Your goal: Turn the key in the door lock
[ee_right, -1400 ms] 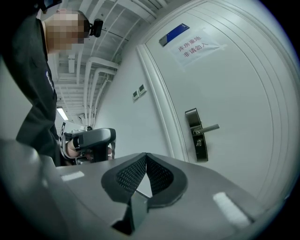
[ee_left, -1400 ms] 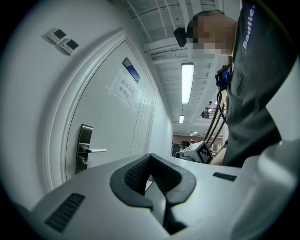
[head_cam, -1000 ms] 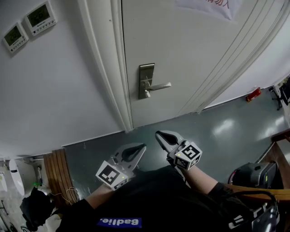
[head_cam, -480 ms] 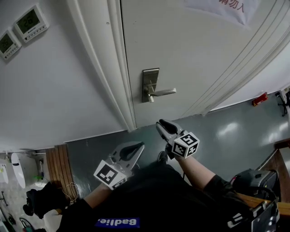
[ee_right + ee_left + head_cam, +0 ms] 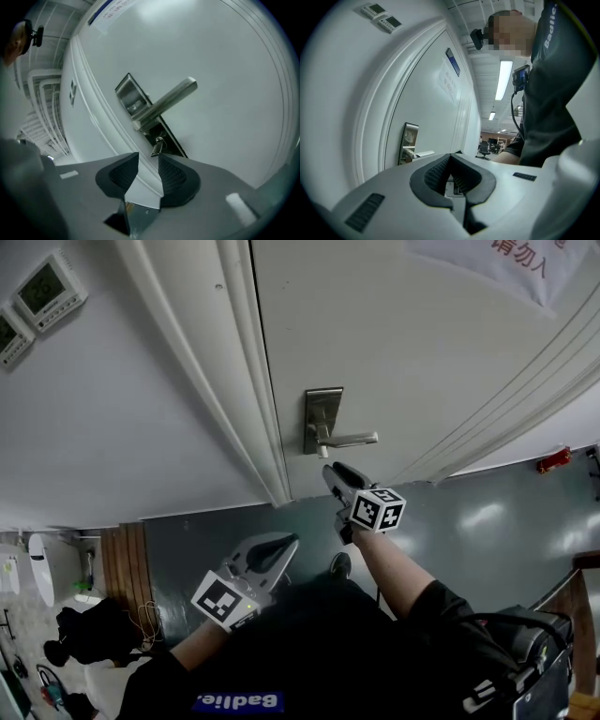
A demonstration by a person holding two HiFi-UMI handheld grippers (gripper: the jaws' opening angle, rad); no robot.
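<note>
A steel lock plate (image 5: pixel 322 418) with a lever handle (image 5: pixel 352 439) sits on the white door (image 5: pixel 422 343). In the right gripper view a small key (image 5: pixel 157 146) hangs in the keyhole under the lever handle (image 5: pixel 168 101), low on the lock plate (image 5: pixel 133 101). My right gripper (image 5: pixel 148 164) is tilted and close to the lock; its jaws are opening, with nothing between them and the key just beyond the tips. It shows under the lever as the right gripper (image 5: pixel 336 472). My left gripper (image 5: pixel 281 542) hangs back lower left, and in its own view the left gripper (image 5: pixel 450 157) is shut and empty.
The white door frame (image 5: pixel 248 381) runs left of the lock, with two wall thermostats (image 5: pixel 42 287) further left. A paper sign (image 5: pixel 520 263) is on the door. On the grey floor lie a red doorstop (image 5: pixel 553 462) at right and wooden slats (image 5: pixel 122 563) at left.
My right gripper has moved up toward the lock, rolled, and spread its jaws from nearly shut to wide. The left gripper has hardly shifted and stays shut.
</note>
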